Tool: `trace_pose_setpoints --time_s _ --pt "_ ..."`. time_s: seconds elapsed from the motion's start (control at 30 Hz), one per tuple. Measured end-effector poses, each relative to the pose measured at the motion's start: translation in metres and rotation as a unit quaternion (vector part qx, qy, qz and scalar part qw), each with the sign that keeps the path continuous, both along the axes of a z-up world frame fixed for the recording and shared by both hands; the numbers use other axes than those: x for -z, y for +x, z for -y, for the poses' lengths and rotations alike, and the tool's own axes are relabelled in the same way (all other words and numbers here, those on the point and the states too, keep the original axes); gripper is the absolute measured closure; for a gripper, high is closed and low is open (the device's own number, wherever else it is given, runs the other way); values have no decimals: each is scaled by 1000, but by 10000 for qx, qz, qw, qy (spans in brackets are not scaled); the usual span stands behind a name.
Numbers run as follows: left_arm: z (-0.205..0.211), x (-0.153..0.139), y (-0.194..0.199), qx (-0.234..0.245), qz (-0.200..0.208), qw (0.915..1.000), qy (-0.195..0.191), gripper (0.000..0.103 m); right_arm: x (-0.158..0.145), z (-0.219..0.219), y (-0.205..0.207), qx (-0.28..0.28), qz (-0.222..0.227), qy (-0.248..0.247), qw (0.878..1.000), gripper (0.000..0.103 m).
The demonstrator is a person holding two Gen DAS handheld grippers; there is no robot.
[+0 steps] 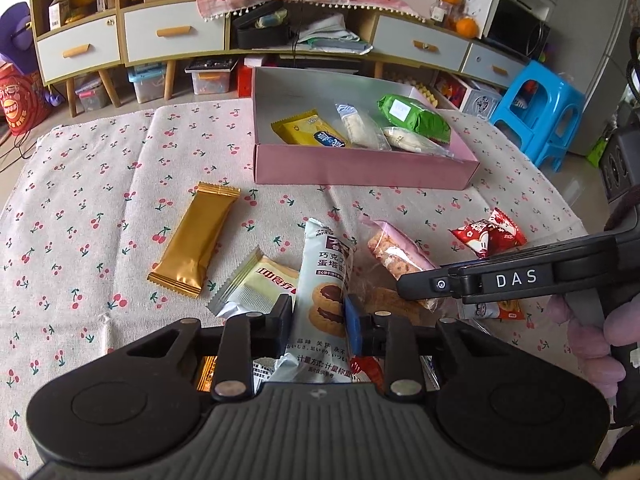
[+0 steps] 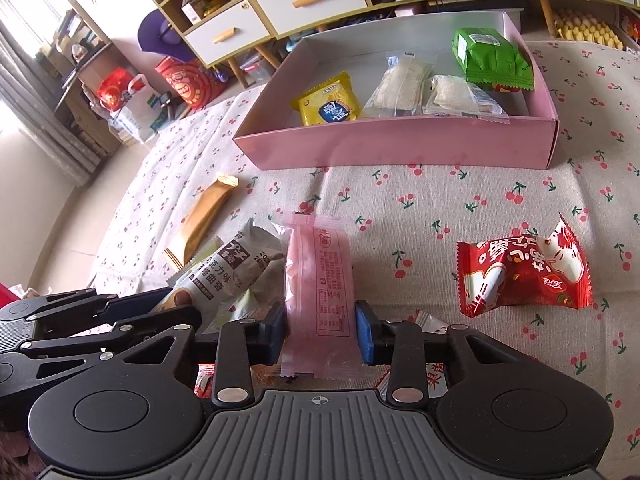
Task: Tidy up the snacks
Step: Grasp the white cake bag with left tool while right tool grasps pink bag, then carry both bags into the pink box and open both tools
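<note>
Table (image 1: 120,152) under cherry cloth, pink box (image 1: 360,164) at far side with four snacks already in. Left hand-held gripper (image 1: 318,320) clamped on grey cookie pack (image 1: 326,280), right hand-held gripper (image 2: 322,330) clamped on pink pack (image 2: 318,280); both packs near the front edge. Gold bar (image 1: 194,240) and red pack (image 2: 524,272) loose. Risk: the hand-held grippers sit side by side, could collide on lift; slick wrappers could slip

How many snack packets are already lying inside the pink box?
4. In the pink box: a yellow packet at left, two clear packets in the middle, a green packet at right. Others could be hidden underneath.
</note>
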State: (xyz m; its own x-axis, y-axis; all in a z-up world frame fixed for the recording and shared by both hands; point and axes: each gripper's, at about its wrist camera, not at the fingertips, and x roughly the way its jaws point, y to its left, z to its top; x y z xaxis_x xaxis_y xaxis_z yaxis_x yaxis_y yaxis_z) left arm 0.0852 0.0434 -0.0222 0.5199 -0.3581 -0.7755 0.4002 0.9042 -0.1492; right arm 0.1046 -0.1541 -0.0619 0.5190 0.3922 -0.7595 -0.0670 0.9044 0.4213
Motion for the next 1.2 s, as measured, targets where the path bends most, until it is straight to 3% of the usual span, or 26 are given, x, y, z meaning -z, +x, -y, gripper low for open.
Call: trace_pose_setpoints --time_s 0.47,0.9,1.2 --pt "-17 -9 9 -402 -375 9975 -451 78 -11 6 1 231 -213 339 9989 69" --pt "-21 -25 24 -672 -537 9911 -1019 80 -36 19 4 525 -53 711 9961 69" --pt "-14 -35 42 -871 -429 9850 -1428 80 -54 47 17 1120 147 1159 9868 69"
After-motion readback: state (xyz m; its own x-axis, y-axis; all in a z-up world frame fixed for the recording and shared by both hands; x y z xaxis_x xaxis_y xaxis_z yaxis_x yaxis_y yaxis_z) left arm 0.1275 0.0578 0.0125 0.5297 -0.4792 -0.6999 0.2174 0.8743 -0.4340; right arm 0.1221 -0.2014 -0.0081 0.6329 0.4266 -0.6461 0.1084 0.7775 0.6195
